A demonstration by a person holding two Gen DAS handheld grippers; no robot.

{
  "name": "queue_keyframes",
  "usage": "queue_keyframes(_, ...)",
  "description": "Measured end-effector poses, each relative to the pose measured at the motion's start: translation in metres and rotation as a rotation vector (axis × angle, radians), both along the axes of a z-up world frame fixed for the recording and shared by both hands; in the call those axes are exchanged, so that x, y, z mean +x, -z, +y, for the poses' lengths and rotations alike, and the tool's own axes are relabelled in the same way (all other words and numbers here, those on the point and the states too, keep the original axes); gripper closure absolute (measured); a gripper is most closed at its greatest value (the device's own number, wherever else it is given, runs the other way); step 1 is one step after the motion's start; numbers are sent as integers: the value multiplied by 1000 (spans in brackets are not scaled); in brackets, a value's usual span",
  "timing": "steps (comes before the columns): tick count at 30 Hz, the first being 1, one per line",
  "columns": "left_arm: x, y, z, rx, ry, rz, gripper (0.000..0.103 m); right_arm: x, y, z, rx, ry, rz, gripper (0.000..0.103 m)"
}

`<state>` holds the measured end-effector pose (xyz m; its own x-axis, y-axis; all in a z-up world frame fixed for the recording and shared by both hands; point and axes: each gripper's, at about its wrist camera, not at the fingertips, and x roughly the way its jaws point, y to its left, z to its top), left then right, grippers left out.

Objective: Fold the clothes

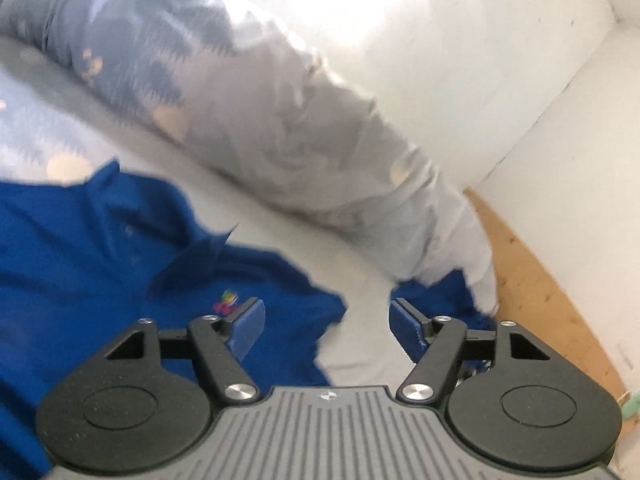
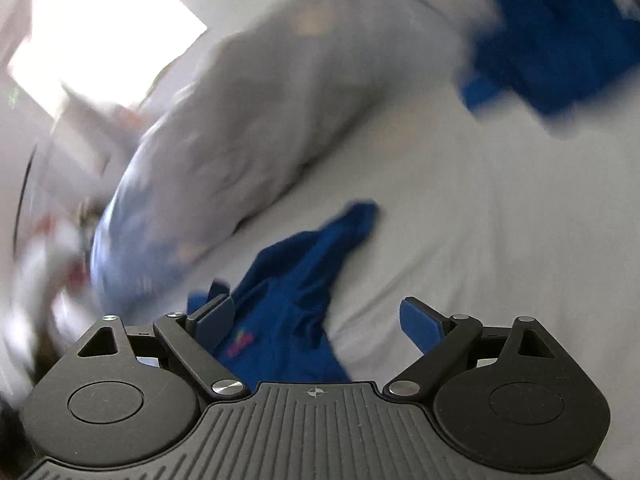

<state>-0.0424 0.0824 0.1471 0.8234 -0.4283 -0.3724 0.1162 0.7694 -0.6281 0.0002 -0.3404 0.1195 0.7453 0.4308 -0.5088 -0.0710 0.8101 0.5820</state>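
Left gripper (image 1: pixel 327 318): black linkage arms with blue pads, jaws set wide apart, nothing between the pads; only the pale grey bed sheet (image 1: pixel 288 240) shows in the gap. The left pad sits over the crumpled royal-blue polo shirt (image 1: pixel 80 264), beside the small multicoloured chest logo (image 1: pixel 227 301); whether pad and cloth touch cannot be told from this view. The shirt spreads across the near left of the sheet, collar and button placket visible, fabric rumpled and unfolded. A second patch of blue cloth (image 1: pixel 436 300) lies just past the right pad, at the near end of the long grey pillow with blue leaf print (image 1: pixel 224 92), which runs diagonally from far left to near right. Beyond the pillow: a white wall (image 1: pixel 460 60); at right, a strip of tan wooden floor (image 1: pixel 532 280). Right gripper (image 2: pixel 317 320): same build, jaws also wide, pads clamped on nothing. A ridge of the blue shirt, logo (image 2: pixel 240 342) showing, rises between the pads, closer to the left one; contact with that pad cannot be settled. The rest of the gap shows bare sheet. More blue fabric (image 2: pixel 552 48) lies at the far right, well apart from the near ridge, heavily blurred. The pillow crosses the far left, and a bright window patch (image 2: pixel 100 40) sits beyond it. Both views carry motion blur, the right one more.
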Motion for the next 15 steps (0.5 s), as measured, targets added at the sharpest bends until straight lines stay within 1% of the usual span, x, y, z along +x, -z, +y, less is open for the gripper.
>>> queue_keyframes(2, -8, -24, -2, 15, -23, -28, 28, -15, -28, 3, -58, -47, -102, 10)
queue_keyframes(5, -19, -62, -8, 47, -45, -71, 27, -33, -56, 3, -51, -98, -188, 8)
queue_keyframes(7, -24, -86, -17, 44, -34, -84, 26, -47, -76, 2, -68, -101, -243, 8)
queue_keyframes(9, -29, -105, -27, 35, -19, -80, 25, -64, -98, -2, -79, -101, -310, 8)
queue_keyframes(12, -37, -131, -43, 28, 9, -88, 25, -87, -128, -17, -30, -82, -415, 3)
queue_keyframes(13, -41, -139, -48, 19, 15, -95, 25, -95, -136, -23, -10, -70, -447, 3)
queue_keyframes(15, -50, -155, -55, -33, 22, -105, 22, -108, -146, -39, 35, -44, -505, 3)
